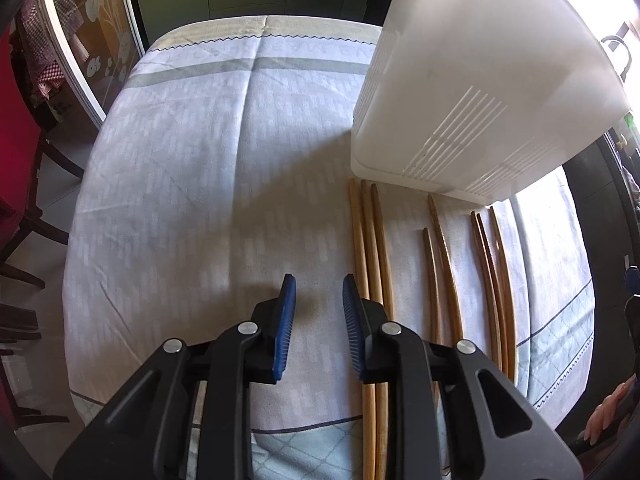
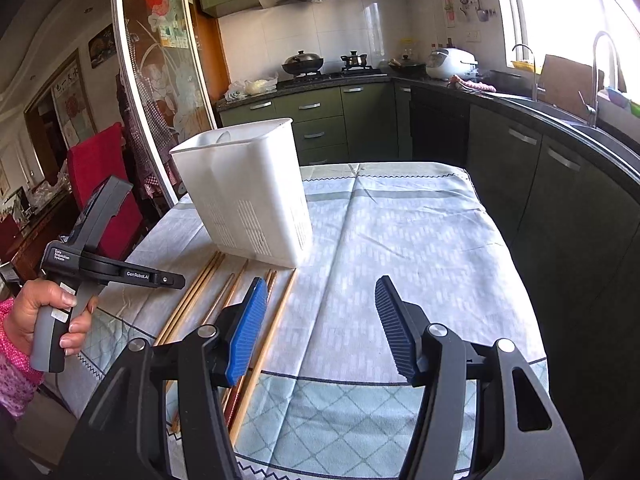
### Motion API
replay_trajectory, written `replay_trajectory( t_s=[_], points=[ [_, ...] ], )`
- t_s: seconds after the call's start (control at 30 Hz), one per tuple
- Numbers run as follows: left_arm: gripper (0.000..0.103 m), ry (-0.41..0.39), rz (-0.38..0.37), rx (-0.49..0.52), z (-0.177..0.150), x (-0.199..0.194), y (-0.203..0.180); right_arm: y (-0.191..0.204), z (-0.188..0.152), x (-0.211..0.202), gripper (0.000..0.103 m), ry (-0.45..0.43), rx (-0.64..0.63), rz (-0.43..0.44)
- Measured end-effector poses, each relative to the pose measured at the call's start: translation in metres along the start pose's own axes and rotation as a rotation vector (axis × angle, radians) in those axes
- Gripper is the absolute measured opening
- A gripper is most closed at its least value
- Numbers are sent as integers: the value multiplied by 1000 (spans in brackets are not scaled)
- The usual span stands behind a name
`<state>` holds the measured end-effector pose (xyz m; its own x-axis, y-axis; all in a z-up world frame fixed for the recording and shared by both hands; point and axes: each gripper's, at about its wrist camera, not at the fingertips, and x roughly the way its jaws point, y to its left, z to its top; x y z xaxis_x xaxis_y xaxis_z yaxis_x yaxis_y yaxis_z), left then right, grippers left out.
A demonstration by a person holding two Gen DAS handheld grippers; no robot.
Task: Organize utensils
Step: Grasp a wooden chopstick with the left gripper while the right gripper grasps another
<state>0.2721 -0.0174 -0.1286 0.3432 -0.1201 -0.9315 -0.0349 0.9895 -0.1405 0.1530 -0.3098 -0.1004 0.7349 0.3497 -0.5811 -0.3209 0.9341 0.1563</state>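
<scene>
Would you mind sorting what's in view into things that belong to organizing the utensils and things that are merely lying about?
Belongs to the job:
- wooden chopsticks lying on the tablecloth
- white slotted holder, standing beyond them
- left gripper and right gripper, both empty

Just lying about:
- wok on the stove
- rice cooker
- red chair

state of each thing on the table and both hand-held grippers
left hand-held gripper: open, empty, above the cloth beside the chopsticks
right hand-held gripper: open, empty
chopsticks: lying flat on the cloth, loose, none in the bin
bin: upright on the table, open top
tablecloth: spread over the table
</scene>
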Motion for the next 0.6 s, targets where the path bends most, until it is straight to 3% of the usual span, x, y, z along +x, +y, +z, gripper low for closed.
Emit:
replay_trajectory(
  t_s=[0.5, 0.6],
  points=[
    [19, 39, 52, 44, 4, 5, -18, -17, 5, -2, 56, 16, 48, 6],
    [9, 67, 49, 62, 1, 8, -22, -16, 5, 0, 56, 26, 43, 5]
  ],
)
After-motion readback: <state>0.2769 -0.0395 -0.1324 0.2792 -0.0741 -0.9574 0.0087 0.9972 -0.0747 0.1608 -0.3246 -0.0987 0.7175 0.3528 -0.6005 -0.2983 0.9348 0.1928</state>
